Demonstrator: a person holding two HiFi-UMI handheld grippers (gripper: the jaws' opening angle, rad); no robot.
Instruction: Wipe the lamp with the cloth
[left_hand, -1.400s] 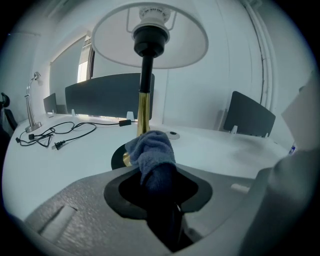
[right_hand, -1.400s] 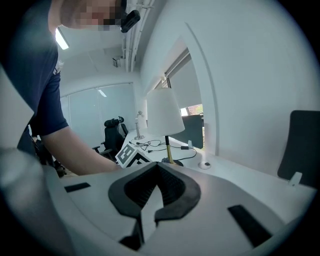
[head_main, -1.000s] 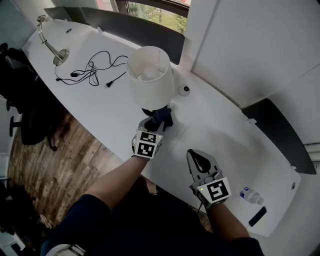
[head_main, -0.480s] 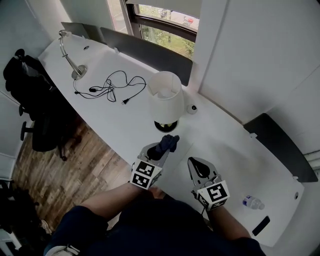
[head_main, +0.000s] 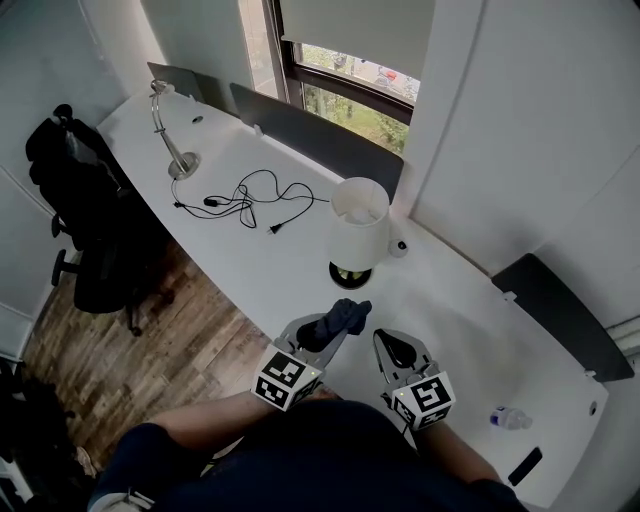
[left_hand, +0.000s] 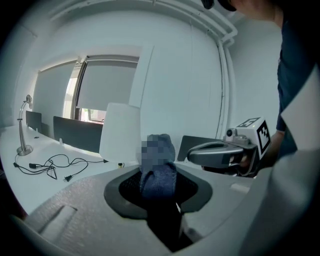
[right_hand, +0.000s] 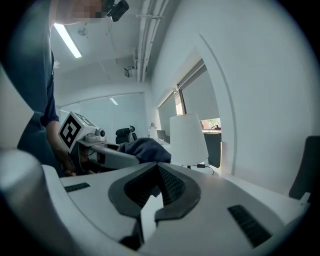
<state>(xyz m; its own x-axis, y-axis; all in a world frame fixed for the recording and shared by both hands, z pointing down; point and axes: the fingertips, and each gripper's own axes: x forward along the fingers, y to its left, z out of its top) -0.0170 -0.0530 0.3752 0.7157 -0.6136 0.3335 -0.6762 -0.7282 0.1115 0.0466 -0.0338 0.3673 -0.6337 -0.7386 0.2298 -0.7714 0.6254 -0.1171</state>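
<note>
An office chair (head_main: 88, 220) stands on the floor at far left, beside the table (head_main: 250, 255). On the table's left part rest a metal desk lamp (head_main: 172, 125) and a loose black cable (head_main: 250, 195). One second ago the left tool (head_main: 333, 330) pressed the cloth (head_main: 348, 314) against the foot of the lamp (head_main: 359, 230); it is now drawn back toward the person, and the cloth is clear of the lamp, near its base. The left tool is clamped on the cloth. The right tool (head_main: 386, 338) remains just beside the left one, its jaws together and empty. A water bottle (head_main: 510, 418) lies near the table's right end. The head view shows the gap between cloth and lamp base, which the gripper views do not. The left gripper view shows the dark blue cloth bunched between the jaws, with the white shade behind it. The right gripper view shows its jaw tips meeting with nothing between them.
</note>
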